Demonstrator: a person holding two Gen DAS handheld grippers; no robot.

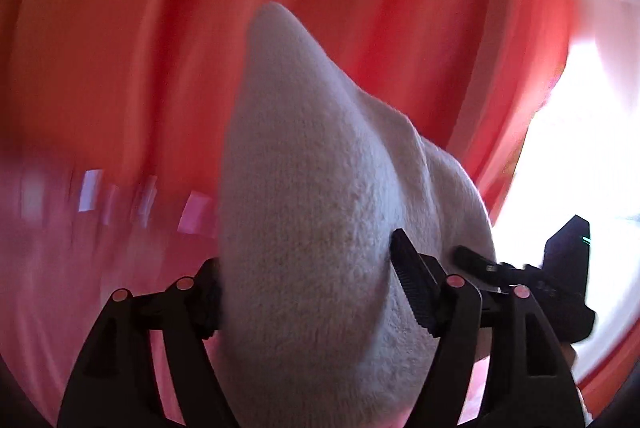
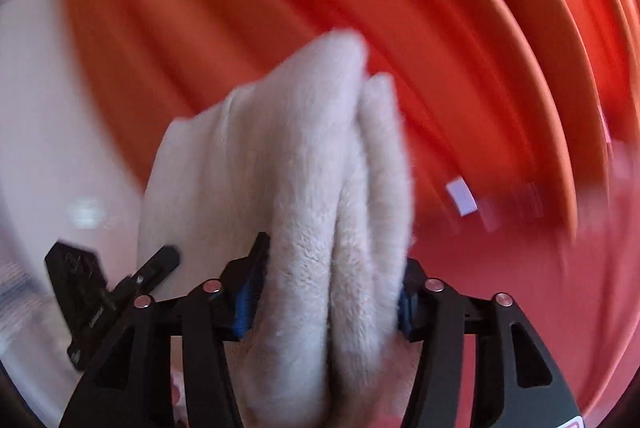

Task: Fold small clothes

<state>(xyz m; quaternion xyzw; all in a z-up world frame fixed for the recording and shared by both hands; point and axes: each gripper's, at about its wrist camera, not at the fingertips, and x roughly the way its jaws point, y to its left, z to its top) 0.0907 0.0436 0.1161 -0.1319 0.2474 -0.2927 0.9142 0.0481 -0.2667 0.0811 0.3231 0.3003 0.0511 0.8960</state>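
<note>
Between the two black fingers of the left tool sits a thick bunch of white fleecy cloth, pressed from both sides, so this tool is closed on the fabric. From that grip the cloth rises away from the camera in a soft cone to a rounded tip. To the right, part of the other tool shows dark against a bright white glare.

On the right wrist view, the right tool is likewise clamped on the same white cloth, its blue-lined pads squeezing several folded layers that stand up in two plump ridges. To the left, part of the left tool is visible close by.

Behind both, everything is streaked by motion blur: orange-red curtain-like fabric, a pinkish surface below, and pale blurred patches. Whether the cloth touches any bench cannot be told; it seems to be held up in the air.

Likely risk: with the view this blurred, movement looks fast, and the bulky, springy layers could slip from one grip or the fold could spring open and lose its alignment.
</note>
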